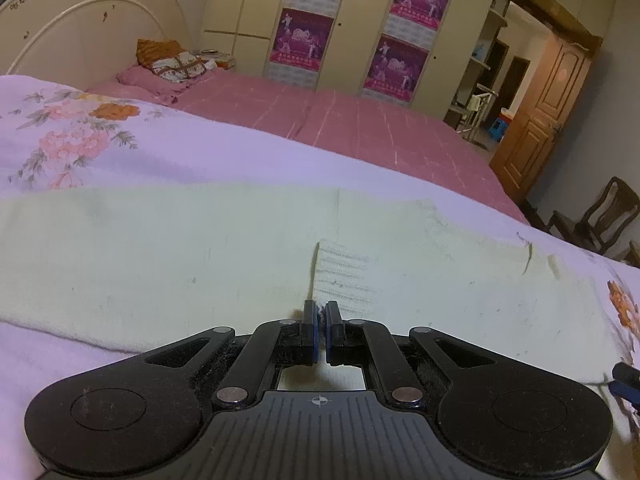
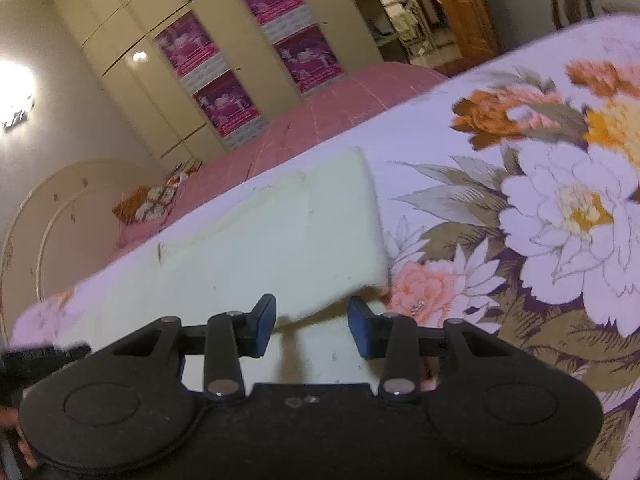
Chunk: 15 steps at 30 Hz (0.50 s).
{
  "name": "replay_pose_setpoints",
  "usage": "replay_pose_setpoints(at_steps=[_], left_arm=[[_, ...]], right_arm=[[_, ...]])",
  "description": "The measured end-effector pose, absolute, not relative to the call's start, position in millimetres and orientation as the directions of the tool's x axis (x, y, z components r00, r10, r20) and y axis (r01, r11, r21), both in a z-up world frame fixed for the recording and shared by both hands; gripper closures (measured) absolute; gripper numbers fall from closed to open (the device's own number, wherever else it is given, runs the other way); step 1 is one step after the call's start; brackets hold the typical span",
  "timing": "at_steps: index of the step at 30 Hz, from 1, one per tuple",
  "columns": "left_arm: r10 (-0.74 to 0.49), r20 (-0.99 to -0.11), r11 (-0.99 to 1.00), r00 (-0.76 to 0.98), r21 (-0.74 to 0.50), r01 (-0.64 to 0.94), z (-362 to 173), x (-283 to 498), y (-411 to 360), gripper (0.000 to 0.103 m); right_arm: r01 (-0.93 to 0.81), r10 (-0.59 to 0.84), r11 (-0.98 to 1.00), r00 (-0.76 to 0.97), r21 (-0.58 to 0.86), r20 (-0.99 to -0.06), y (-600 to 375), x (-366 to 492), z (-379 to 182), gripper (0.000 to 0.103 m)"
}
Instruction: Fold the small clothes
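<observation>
Left gripper (image 1: 321, 316) pinched shut on ribbed cuff (image 1: 344, 280) of cream garment (image 1: 160, 264) lying on floral quilt (image 2: 520, 208); right gripper (image 2: 311, 320) part-open, empty, at hem. Thin pinch may slip, spoiling the fold

Both wrist views look low and close across one pale garment (image 1: 200, 248) (image 2: 280, 232).

Pale knitted garment (image 1: 200, 248) with a ribbed cuff (image 1: 344, 280), soft and matt, on smooth floral-printed cloth bedspread (image 2: 520, 208); matt black plastic grippers with metal rivets; glossy wardrobe doors (image 1: 240, 8); varnished wooden door (image 1: 548, 108).
</observation>
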<state>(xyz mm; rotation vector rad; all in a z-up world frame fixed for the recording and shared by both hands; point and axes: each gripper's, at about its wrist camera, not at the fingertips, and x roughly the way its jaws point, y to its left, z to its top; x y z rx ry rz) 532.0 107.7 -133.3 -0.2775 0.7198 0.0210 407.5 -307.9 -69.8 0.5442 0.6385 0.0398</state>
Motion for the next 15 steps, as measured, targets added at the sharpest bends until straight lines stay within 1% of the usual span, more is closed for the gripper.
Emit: replay_pose_setpoints(at_steps=[2,3,4,7,9,11,12,13,14,15], left_arm=[[-0.077,-0.651,0.96,0.755,-0.253,-0.121,-135.0,530.9,108.7,0.1],[-0.077,-0.649,0.959,0.757,-0.257,-0.124,-135.1,530.8,109.1,0.1],[-0.074,-0.645,0.959,0.76,-0.256,-0.125,-134.9,529.5,108.1,0.1],[-0.061,-0.618,0.964,0.784,-0.239,-0.113,-129.7,529.1,106.4,0.1],[-0.05,-0.638,0.969,0.769,-0.217,-0.117,-132.9,533.6,104.9,0.1],[-0.046,-0.666,0.972,0.745,-0.202,-0.12,-139.6,537.4,103.2,0.1],[-0.04,-0.664,0.977,0.747,-0.184,-0.111,-139.5,536.9,101.3,0.099],[-0.029,-0.666,0.98,0.746,-0.165,-0.109,-137.3,536.0,98.8,0.099],[-0.014,-0.668,0.982,0.744,-0.148,-0.114,-134.4,534.8,96.6,0.091],[0.016,-0.668,0.984,0.744,-0.123,-0.131,-130.1,532.1,94.1,0.078]], right_arm=[[0.145,0.202,0.841,0.81,0.521,-0.551,-312.6,411.0,-72.6,0.07],[0.148,0.199,0.843,0.807,0.517,-0.556,-312.9,413.1,-73.6,0.082],[0.143,0.206,0.847,0.799,0.512,-0.565,-312.7,415.9,-74.7,0.099],[0.132,0.19,0.864,0.809,0.486,-0.557,-311.0,414.6,-71.7,0.099],[0.124,0.186,0.869,0.815,0.478,-0.549,-310.0,413.2,-70.2,0.099],[0.139,0.177,0.877,0.797,0.46,-0.577,-308.4,416.9,-75.4,0.099],[0.149,0.174,0.88,0.783,0.451,-0.597,-307.3,419.7,-79.7,0.101],[0.147,0.171,0.883,0.784,0.446,-0.597,-306.9,419.7,-79.5,0.101],[0.147,0.167,0.889,0.779,0.434,-0.604,-305.1,420.0,-77.5,0.1],[0.144,0.164,0.895,0.775,0.423,-0.61,-302.8,419.6,-74.6,0.095]])
